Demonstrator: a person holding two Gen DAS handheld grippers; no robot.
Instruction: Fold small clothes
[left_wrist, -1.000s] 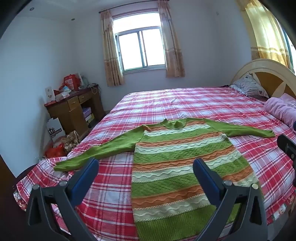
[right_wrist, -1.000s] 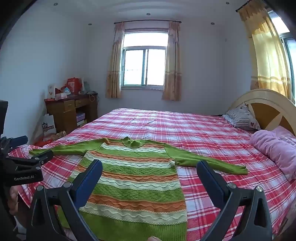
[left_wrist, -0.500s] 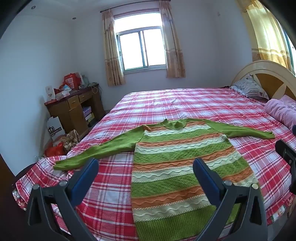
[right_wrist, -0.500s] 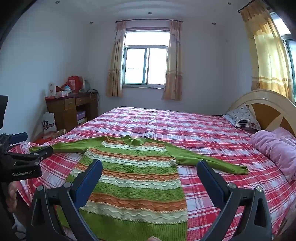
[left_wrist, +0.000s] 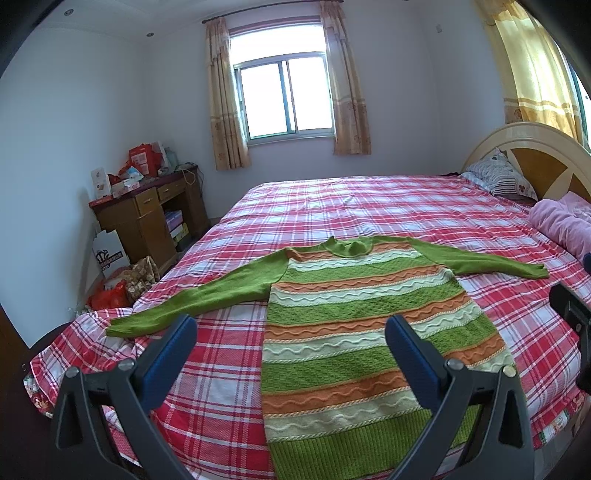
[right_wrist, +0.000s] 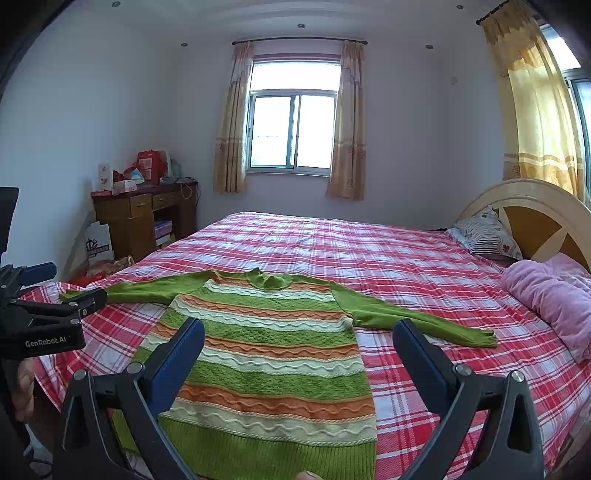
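Observation:
A green, orange and cream striped knit sweater lies flat on the red plaid bed, neck toward the window, both green sleeves spread out. It also shows in the right wrist view. My left gripper is open and empty, held above the sweater's hem and the bed's near edge. My right gripper is open and empty, above the sweater's lower half. The left gripper's body shows at the left edge of the right wrist view.
A pink blanket and a striped pillow lie by the wooden headboard at the right. A wooden desk with boxes and bags stands left of the bed.
Both views have shifted very slightly. The sweater has not moved and both grippers stay open.

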